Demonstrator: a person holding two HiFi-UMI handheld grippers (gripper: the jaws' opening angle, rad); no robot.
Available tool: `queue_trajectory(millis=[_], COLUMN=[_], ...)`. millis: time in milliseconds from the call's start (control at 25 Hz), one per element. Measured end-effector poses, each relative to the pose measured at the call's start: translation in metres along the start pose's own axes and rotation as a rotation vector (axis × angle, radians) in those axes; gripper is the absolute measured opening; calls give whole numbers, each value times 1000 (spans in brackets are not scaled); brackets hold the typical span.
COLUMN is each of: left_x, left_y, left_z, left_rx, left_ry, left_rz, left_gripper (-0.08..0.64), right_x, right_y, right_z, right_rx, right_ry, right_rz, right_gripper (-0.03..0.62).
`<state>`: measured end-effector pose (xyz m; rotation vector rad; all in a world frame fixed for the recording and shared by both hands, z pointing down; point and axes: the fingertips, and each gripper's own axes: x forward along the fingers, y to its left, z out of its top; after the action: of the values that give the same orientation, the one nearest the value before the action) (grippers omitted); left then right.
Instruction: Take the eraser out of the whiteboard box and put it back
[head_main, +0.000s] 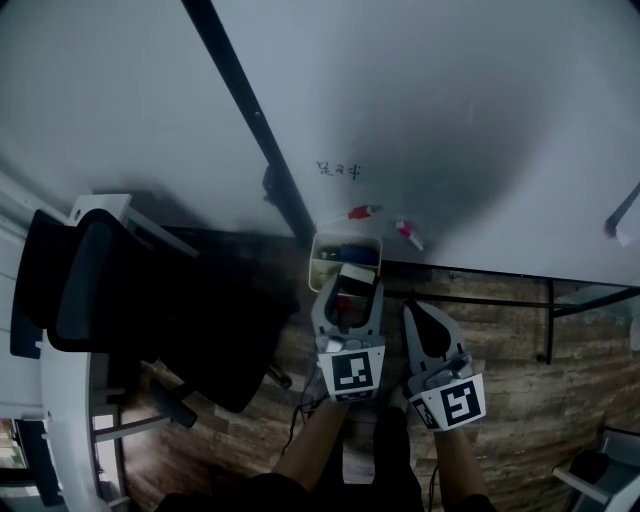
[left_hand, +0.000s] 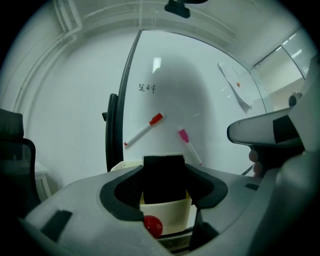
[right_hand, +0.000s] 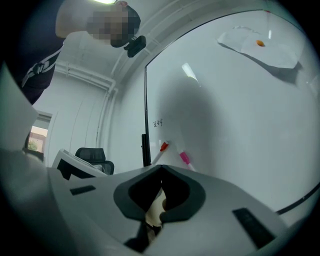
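My left gripper clamps the black eraser between wide-set jaws, just over the near rim of the cream box at the whiteboard's lower edge. My right gripper sits alongside with its jaws pinched together, empty.

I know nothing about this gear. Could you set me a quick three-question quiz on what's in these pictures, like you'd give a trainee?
1. True or false: the jaws of the right gripper stand wide apart.
2. What colour is the whiteboard box? A) cream B) blue C) green
3. Fill in: the left gripper is clamped on the black ____.

Key
1. False: its jaws are together, with nothing held.
2. A
3. eraser
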<state>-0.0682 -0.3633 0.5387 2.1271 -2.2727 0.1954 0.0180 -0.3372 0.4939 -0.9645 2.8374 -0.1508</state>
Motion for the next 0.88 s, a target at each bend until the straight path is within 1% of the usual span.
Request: queue_trajectory(millis=[400, 560, 640, 720, 800, 880], left_x=[-4, -10, -15, -22, -31, -43], left_y=[1, 4, 5, 5, 5, 6], left_z=[7, 15, 26, 46, 71, 97], left_rx=[-17, 32, 41, -2, -37, -29], left_ry=[-29, -39, -56, -91, -131, -169], left_rz=[-13, -23, -32, -42, -69, -102], left_gripper=[241, 241, 241, 241, 241, 240], right_x=[-7, -6, -6, -6, -6, -7], right_y=[0, 3, 4, 6, 9, 14], right_z=[-4, 3, 11, 24, 43, 66], right_rx=[6, -1, -6, -9, -12, -16], right_ry=[6, -4, -13, -28, -52, -81], right_rz=[-4, 2, 1, 1, 4, 7], right_gripper=[3, 3, 3, 3, 3, 3])
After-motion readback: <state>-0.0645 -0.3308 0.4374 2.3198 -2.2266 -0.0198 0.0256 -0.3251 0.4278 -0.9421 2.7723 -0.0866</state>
